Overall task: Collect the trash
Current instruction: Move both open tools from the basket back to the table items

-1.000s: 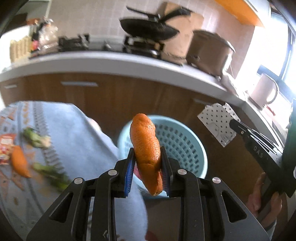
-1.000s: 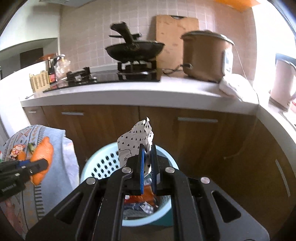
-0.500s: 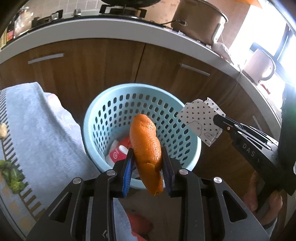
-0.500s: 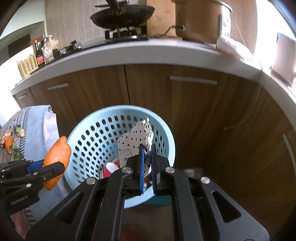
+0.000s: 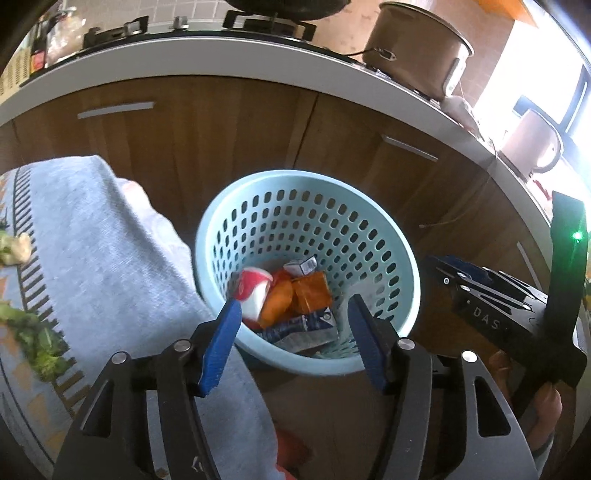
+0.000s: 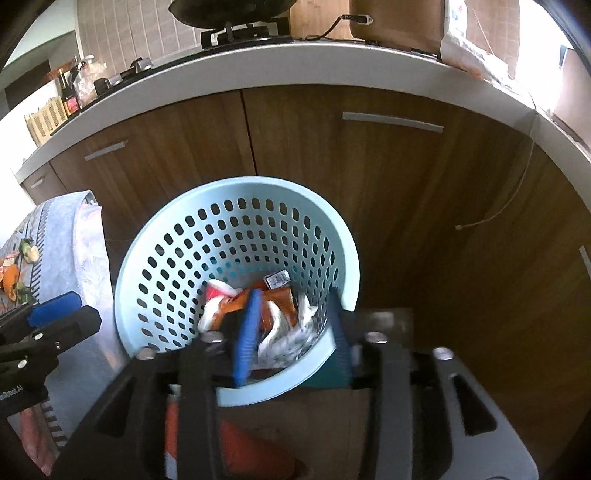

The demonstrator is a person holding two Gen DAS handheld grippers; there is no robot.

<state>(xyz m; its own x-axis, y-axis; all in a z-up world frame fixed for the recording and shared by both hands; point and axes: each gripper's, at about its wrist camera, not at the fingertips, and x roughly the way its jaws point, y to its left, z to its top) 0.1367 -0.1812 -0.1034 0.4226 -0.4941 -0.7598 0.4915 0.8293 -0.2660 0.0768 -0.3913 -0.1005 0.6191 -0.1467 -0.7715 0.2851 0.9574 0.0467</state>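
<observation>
Above the light-blue perforated basket (image 5: 402, 266) of wrappers, left gripper (image 5: 297, 345) and right gripper (image 6: 291, 332) hang wide apart, empty.

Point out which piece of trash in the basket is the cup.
The red-and-white cup, lying on its side at the left of the pile in the blue basket; the other pieces are orange wrappers and a flattened carton.

The basket (image 5: 402, 266) is standing on the floor just in front of the cabinet doors (image 5: 229, 125), with the counter (image 5: 207, 59) running above them — the stove (image 5: 266, 26) and a pot (image 5: 417, 48) are sitting on it. Trash (image 5: 291, 299) is lying in the basket's bottom. Left of the basket a cloth-covered table (image 5: 103, 258) is standing, vegetable scraps (image 5: 37, 343) lying on it.
</observation>
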